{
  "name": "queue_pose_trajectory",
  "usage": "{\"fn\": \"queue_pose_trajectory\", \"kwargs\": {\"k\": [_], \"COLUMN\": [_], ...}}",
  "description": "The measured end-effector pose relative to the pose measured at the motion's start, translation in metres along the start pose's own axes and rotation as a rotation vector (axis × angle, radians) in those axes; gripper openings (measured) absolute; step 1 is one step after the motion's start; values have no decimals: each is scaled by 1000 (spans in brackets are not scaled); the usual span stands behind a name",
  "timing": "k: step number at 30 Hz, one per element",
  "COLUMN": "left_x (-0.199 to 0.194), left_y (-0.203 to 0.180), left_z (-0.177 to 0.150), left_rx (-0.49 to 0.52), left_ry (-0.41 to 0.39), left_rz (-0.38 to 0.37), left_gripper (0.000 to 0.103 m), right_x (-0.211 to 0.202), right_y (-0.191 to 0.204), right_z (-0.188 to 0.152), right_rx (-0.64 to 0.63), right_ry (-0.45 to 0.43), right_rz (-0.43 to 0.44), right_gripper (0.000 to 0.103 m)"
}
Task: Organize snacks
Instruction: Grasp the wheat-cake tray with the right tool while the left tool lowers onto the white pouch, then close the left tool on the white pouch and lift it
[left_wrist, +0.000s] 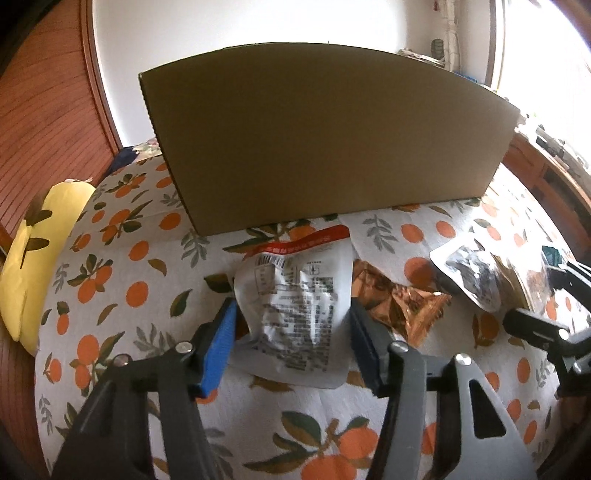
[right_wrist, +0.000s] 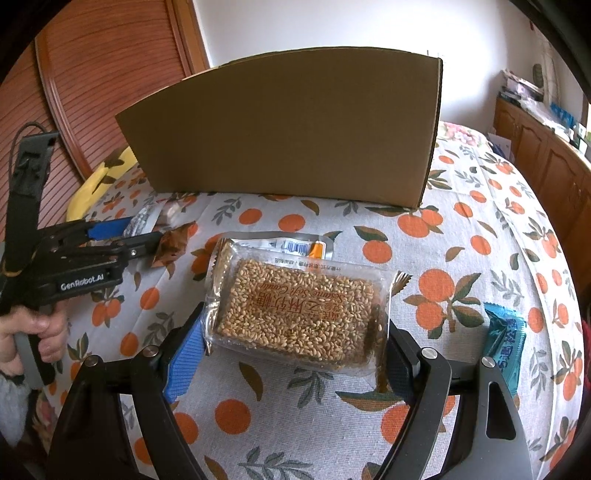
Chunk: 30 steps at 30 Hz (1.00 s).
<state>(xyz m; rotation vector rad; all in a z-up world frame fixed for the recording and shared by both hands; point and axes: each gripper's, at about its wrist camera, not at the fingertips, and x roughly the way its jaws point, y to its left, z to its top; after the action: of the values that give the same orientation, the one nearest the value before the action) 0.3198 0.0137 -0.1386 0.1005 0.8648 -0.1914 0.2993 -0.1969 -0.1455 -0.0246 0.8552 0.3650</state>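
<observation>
Left gripper: I see its blue pads pressed on both sides of a white packet, jaws clamped on it.
White packet: crumpled, printed back facing up, red strip at its far end; it sits between my left pads and reaches ahead of them toward the box.
Right gripper: I read its pads as closed wide on the two short ends of the sesame bar.
Sesame bar: clear wrapper, seeds showing, label upside down to me; just ahead of it a flat silver pouch lies partly under its far edge.
Box: plain cardboard, standing ahead of both grippers, its near wall facing me; I cannot see inside.
Brown wrapper: just to the right of my left gripper, touching the white packet's edge.
Blue packet: just to the right of my right gripper, on the cloth.
Cloth: white with oranges, under everything.
Yellow cushion: far left of my left gripper, at the cloth's edge.
Hand: gripping the left tool's handle, seen left of my right gripper.
</observation>
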Motion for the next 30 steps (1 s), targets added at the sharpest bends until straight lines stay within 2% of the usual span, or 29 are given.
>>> {"fn": "queue_pose_trajectory", "kwargs": {"k": [6, 14, 19, 30], "left_x": [-23, -50, -59, -93], "left_y": [-3, -10, -10, -21], "left_z": [-12, -13, -15, -9], "left_rx": [-25, 13, 0, 22], "left_ry": [-37, -100, -109, -181], "left_rz": [-29, -23, -30, -34], "left_gripper": [52, 48, 48, 48], "right_x": [1, 2, 2, 0], "right_y": [0, 4, 5, 5], "right_z": [0, -1, -1, -1], "right_rx": [-4, -11, -9, -6], "right_ry": [6, 6, 5, -1], "right_rz": [1, -12, -20, -22], "right_gripper": [85, 85, 85, 85]}}
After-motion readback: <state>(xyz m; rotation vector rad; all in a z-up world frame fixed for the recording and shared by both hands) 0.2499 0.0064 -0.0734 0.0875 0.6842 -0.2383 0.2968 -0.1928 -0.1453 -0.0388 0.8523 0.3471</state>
